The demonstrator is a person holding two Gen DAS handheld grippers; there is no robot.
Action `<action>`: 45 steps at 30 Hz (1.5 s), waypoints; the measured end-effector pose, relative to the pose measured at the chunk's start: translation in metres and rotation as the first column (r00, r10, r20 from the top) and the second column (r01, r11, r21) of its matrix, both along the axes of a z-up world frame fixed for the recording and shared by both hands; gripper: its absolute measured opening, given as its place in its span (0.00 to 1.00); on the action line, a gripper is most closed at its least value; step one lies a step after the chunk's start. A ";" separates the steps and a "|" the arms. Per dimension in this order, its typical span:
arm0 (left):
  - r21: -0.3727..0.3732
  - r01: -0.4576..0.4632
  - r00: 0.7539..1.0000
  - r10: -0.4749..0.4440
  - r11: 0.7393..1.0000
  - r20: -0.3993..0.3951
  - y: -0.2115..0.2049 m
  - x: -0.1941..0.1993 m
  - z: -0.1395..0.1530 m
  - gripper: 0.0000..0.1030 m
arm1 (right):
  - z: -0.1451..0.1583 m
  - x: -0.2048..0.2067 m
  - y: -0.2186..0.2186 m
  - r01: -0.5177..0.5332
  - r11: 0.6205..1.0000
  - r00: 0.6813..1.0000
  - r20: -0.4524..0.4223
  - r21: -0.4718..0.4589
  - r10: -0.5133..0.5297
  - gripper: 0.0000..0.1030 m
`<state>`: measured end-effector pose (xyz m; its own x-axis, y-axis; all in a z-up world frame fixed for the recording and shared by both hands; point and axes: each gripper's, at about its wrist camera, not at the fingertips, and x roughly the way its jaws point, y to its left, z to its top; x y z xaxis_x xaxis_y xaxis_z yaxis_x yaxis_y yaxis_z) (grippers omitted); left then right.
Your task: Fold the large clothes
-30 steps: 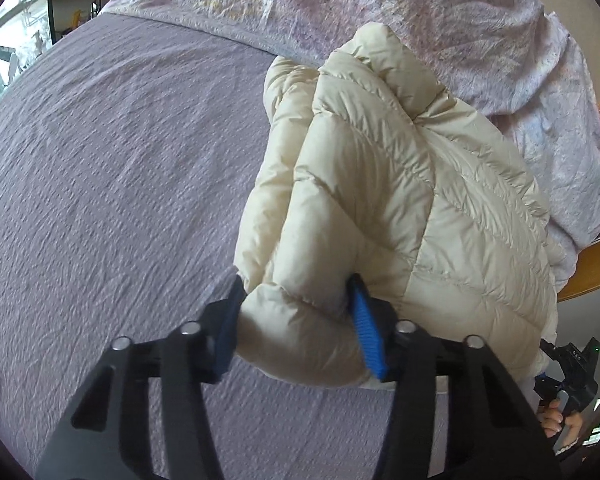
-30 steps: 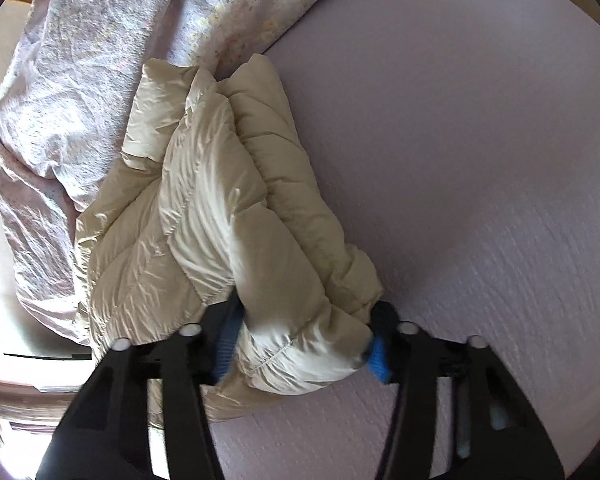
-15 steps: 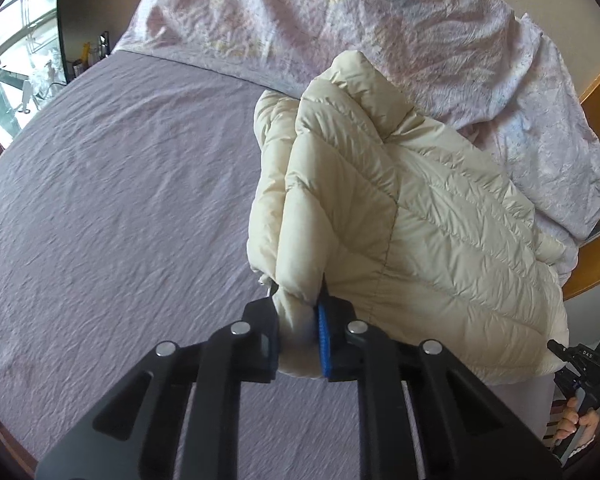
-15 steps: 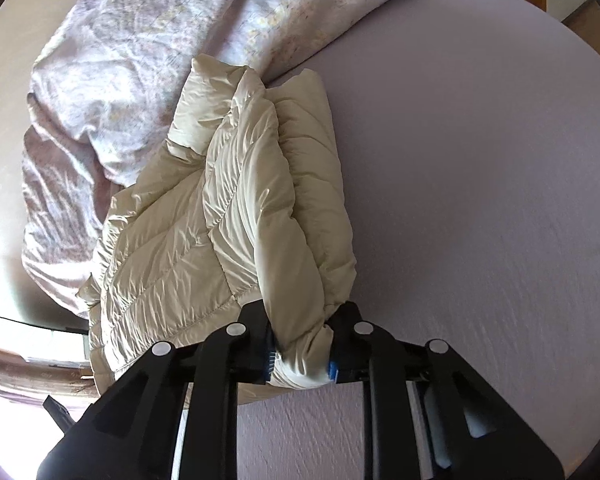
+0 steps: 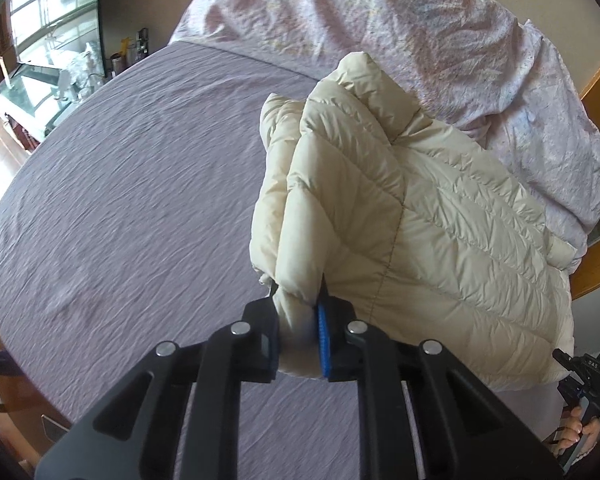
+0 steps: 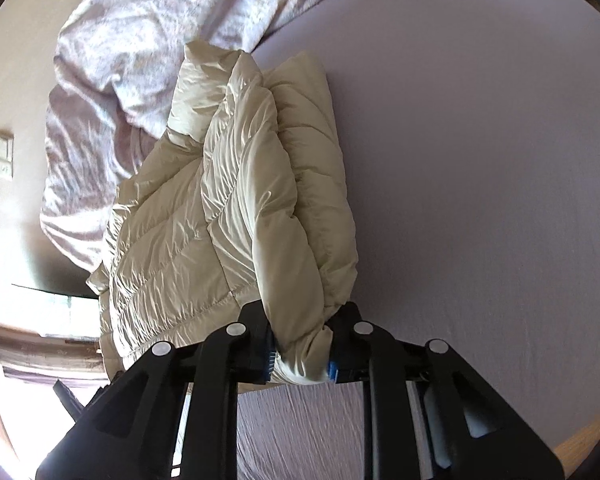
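A cream quilted puffer jacket (image 5: pixel 412 216) lies folded in layers on a lilac bed sheet (image 5: pixel 132 184). My left gripper (image 5: pixel 300 340) is shut on one near corner of the jacket. My right gripper (image 6: pixel 300 354) is shut on the other near corner, seen in the right wrist view, where the jacket (image 6: pixel 240 208) stretches away toward the bedding. Both corners are lifted off the sheet. The right gripper's handle and the hand on it (image 5: pixel 580 404) show at the lower right of the left wrist view.
A crumpled floral duvet (image 5: pixel 420 32) is heaped at the far end of the bed, touching the jacket. A wooden bed frame (image 5: pixel 596 264) runs on the right. A window and a shelf with small items (image 5: pixel 72 68) are at far left.
Both grippers closed from open onto the jacket's near corners, then rose and pulled back, lifting the jacket's near edge off the sheet.
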<state>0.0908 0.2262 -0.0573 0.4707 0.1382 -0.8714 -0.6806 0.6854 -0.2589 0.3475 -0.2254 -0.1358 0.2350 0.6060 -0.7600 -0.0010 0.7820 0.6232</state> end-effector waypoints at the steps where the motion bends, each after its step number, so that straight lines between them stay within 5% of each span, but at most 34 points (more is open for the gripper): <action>1: 0.001 -0.005 1.000 0.005 1.000 -0.005 0.000 -0.005 0.000 0.14 | -0.001 -0.006 0.001 -0.011 1.000 1.000 -0.002 0.002 0.011 0.19; 16: 0.002 -0.041 0.999 0.041 0.999 -0.028 -0.006 -0.037 0.001 0.18 | 0.006 -0.022 0.016 -0.065 0.996 0.998 0.019 -0.055 0.067 0.24; 20: 0.000 -0.054 0.998 0.054 0.999 -0.042 -0.002 -0.037 0.002 0.29 | 0.019 -0.019 0.014 -0.031 0.988 0.997 0.065 -0.148 0.041 0.49; 26: 0.001 -0.048 0.998 0.048 0.999 -0.051 -0.001 -0.041 0.002 0.53 | 0.056 -0.009 0.025 0.050 0.963 0.977 0.214 -0.265 0.008 0.55; 33: -0.002 -0.044 0.998 0.043 0.999 -0.055 0.000 -0.042 -0.001 0.67 | 0.085 -0.007 0.102 -0.064 0.945 0.929 0.326 -0.322 0.174 0.55; 45: -0.025 -0.056 0.996 0.054 0.998 -0.064 0.008 -0.037 -0.008 0.74 | 0.066 -0.057 0.238 -0.361 0.847 0.780 0.370 -0.391 0.504 0.41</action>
